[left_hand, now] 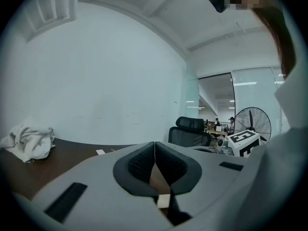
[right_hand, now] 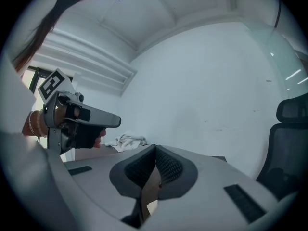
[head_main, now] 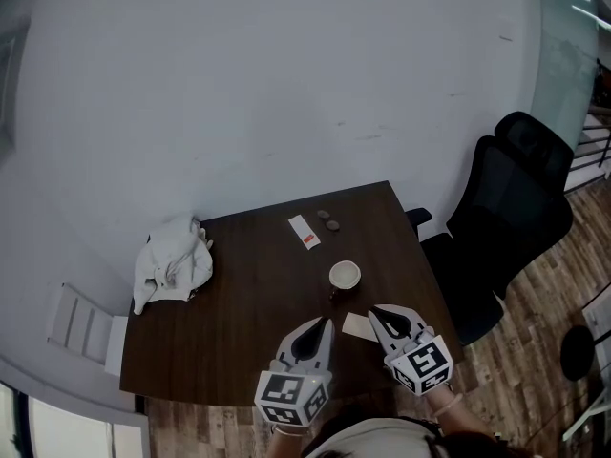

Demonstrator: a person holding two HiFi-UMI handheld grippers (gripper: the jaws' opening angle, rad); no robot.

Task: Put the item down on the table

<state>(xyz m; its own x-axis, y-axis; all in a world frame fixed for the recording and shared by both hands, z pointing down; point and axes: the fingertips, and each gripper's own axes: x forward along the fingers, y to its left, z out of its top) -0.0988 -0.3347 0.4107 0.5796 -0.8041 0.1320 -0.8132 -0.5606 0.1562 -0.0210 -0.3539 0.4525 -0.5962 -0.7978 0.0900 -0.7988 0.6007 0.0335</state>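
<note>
Left gripper [head_main: 325,324] and right gripper [head_main: 373,311]: jaws fully together, nothing between them. Flat beige item [head_main: 358,326] lies near the desk's [head_main: 239,322] near right corner, partly covered by the right gripper; detail indistinct

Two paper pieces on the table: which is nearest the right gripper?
The plain beige card, right at the tips of the right gripper; the white slip with the red end lies farther off, past the cup.
</note>
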